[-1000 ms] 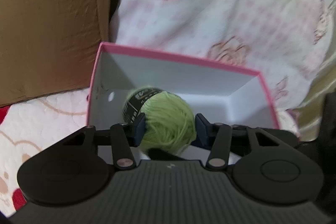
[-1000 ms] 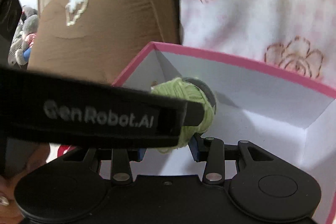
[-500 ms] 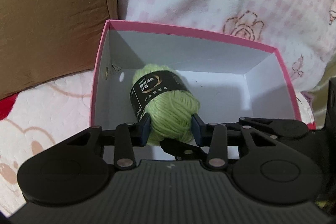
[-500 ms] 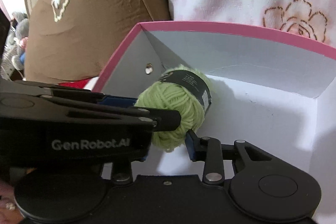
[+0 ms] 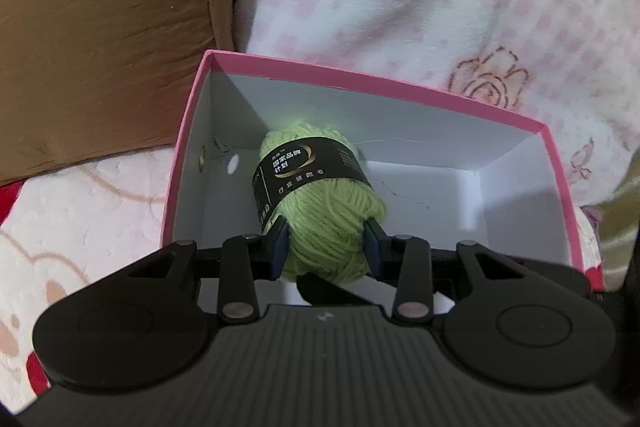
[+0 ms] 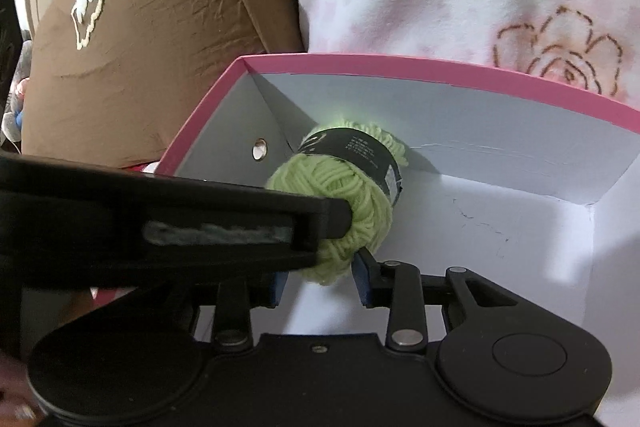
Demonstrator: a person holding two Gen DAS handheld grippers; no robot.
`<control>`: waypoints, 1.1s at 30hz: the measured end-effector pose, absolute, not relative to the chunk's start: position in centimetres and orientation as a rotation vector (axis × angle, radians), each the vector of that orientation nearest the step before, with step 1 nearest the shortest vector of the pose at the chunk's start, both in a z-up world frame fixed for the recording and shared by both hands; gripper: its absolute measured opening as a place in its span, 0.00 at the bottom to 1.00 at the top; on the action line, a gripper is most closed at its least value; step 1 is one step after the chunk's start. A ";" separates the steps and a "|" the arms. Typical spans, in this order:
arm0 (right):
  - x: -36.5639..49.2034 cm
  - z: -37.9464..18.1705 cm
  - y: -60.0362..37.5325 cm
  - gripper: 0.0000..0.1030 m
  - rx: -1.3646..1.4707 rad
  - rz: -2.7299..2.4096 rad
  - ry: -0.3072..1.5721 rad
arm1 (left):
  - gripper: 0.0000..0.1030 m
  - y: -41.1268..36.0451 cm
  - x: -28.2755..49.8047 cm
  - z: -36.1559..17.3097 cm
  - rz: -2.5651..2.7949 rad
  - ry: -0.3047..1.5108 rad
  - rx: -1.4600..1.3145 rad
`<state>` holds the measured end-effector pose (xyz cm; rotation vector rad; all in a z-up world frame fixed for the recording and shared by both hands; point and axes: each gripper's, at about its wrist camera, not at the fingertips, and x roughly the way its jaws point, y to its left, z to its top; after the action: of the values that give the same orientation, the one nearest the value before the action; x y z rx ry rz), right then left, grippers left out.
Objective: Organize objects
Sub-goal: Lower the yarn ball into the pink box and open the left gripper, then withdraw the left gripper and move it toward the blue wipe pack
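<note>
A light green yarn ball [image 5: 320, 219] with a black paper band hangs low inside the pink-rimmed white box [image 5: 400, 87], near its left wall. My left gripper [image 5: 326, 247] is shut on the ball's near end, blue pads pressing both sides. In the right wrist view the same yarn ball [image 6: 340, 195] sits in the box [image 6: 440, 67], and the left gripper's black finger [image 6: 332, 215] crosses from the left onto it. My right gripper [image 6: 320, 281] is just below the ball; its jaws are opening, with the ball's lower tip loosely between them.
A brown cushion [image 5: 100, 27] stands behind the box on the left. A pink-and-white rose-print blanket [image 5: 440, 7] is heaped behind and to the right. The box rests on a pale quilted bed cover [image 5: 80, 219].
The left jaws have narrowed on the yarn ball, and the ball has turned so its black band faces up. Both grippers have tipped a little. The right jaws tightened, then widened slightly.
</note>
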<state>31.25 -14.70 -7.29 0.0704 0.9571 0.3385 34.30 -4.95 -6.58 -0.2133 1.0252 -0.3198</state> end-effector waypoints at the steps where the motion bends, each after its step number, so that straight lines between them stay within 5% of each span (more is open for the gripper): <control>1: 31.1 -7.3 -14.6 0.42 0.078 0.340 0.956 | 0.37 -5.0 34.3 -6.6 -0.315 1.032 -0.223; 5: 29.2 -6.9 -15.2 0.43 0.020 0.342 0.943 | 0.43 -4.5 33.9 -6.6 -0.308 1.044 -0.272; 14: 23.1 -2.7 -16.8 0.63 -0.003 0.394 0.846 | 0.46 -3.2 29.9 -4.9 -0.307 1.021 -0.264; 33: 15.5 3.2 -17.5 0.65 -0.052 0.457 0.806 | 0.46 0.2 20.4 3.3 -0.354 1.010 -0.134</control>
<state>15.52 -17.46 3.16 -0.0524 0.8061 0.4569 20.35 0.22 3.33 -0.1337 1.0101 -0.3539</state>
